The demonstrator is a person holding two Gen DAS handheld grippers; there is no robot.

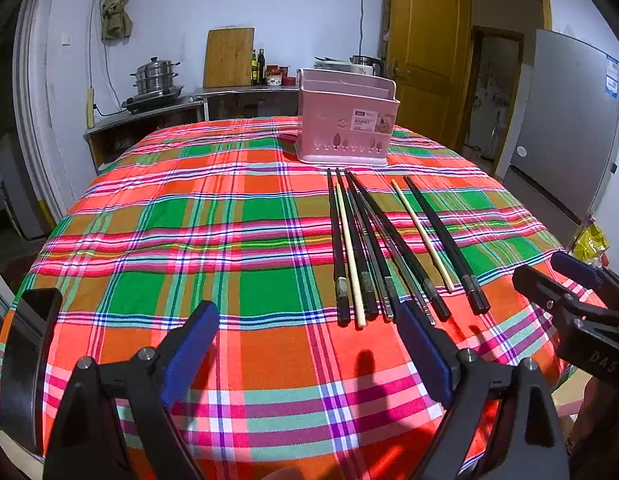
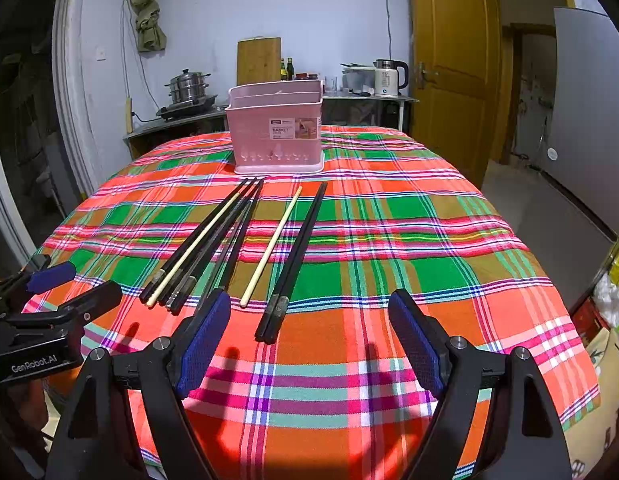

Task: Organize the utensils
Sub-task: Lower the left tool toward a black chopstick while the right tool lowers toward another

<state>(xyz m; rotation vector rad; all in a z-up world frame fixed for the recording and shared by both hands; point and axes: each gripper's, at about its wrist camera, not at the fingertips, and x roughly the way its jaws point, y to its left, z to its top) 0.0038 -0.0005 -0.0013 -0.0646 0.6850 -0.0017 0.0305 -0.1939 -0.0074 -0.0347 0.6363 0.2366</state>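
Outset, nothing grasped: left tool [image 1: 309,344] and right tool [image 2: 309,338] released before chopsticks [image 2: 287,264]; next, pinching one toward basket [image 2: 275,128].

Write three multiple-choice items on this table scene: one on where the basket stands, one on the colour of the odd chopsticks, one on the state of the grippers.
1. Where is the pink basket relative to the chopsticks?
A. Beyond their far tips
B. On top of them
C. Under the table

2. What colour are the two chopsticks that are not black?
A. Red
B. Pale cream
C. Blue

3. How do the left gripper and right gripper stand?
A. Both shut on chopsticks
B. One open, one shut
C. Both open, holding nothing

Key: 1 A, the basket stands upright on the plaid tablecloth past the tips. 2 B, two light sticks lie among black ones. 3 C, bare cloth shows between each pair of blue pads.
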